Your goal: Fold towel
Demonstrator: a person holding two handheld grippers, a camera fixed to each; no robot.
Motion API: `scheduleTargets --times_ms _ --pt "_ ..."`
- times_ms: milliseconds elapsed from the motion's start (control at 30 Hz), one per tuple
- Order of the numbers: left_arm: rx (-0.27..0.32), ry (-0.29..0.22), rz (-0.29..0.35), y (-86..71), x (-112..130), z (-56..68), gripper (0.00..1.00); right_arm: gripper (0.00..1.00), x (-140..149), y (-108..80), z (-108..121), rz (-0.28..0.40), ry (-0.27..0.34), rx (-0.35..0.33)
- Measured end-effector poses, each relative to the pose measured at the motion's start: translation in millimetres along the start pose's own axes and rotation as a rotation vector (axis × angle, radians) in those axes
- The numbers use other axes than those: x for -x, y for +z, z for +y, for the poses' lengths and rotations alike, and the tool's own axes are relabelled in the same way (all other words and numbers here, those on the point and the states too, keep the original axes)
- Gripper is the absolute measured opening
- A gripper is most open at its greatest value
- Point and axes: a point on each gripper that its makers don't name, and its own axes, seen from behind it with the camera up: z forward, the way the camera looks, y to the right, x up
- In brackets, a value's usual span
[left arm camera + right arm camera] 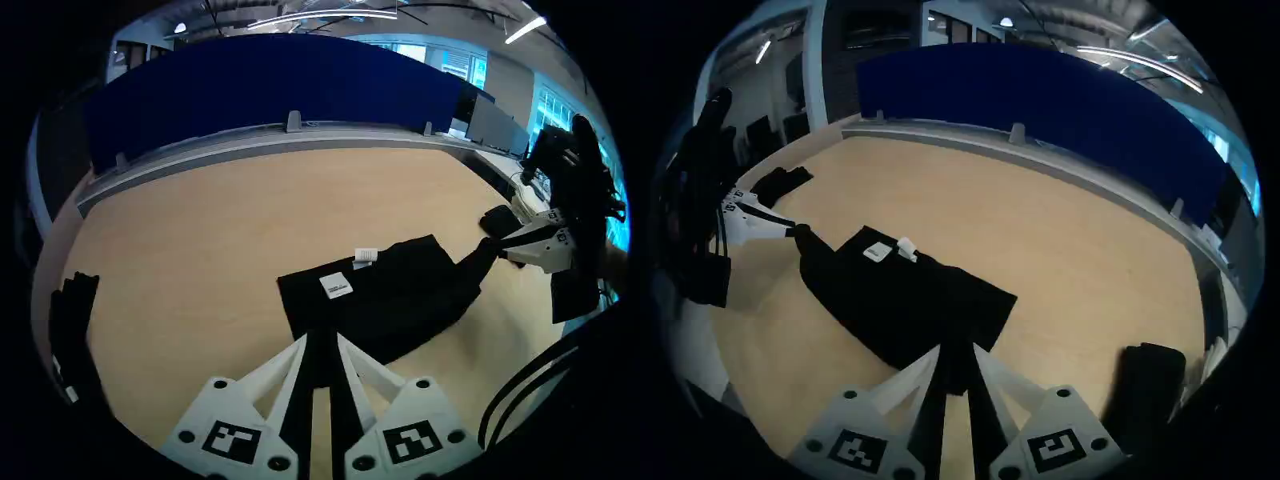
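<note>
A black towel (392,296) with white labels (336,285) lies spread on the wooden table (224,232). My left gripper (322,340) is shut on the towel's near edge, with black cloth pinched between its white fingers (276,372). In the left gripper view, my right gripper (494,250) grips the towel's far right corner, raised a little off the table. In the right gripper view, the towel (896,304) runs from my right gripper (956,356), shut on its near edge, to my left gripper (792,230) at the far left corner.
A blue partition (272,80) runs along the table's far edge. Other dark bundles lie at the table's sides (72,320) (500,220) (780,184) (1148,384). A person in dark clothing (696,192) stands at the table's edge behind the grippers.
</note>
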Motion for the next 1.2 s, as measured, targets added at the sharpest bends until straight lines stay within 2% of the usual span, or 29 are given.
scheduleTargets --times_ms 267,667,967,1200 --pt "-0.006 0.008 -0.012 19.6 0.0 -4.0 0.11 0.14 1.0 17.9 12.4 -0.018 0.008 0.016" --pt "-0.010 -0.005 -0.025 38.9 6.9 -7.6 0.11 0.14 11.5 36.0 17.7 -0.043 0.020 0.033" --pt "-0.033 -0.002 -0.033 61.9 7.3 -16.7 0.11 0.15 14.5 53.8 26.2 -0.053 0.055 0.052" --pt "-0.048 0.002 -0.043 79.0 5.1 -23.3 0.12 0.17 14.1 67.2 32.9 -0.064 0.048 0.072"
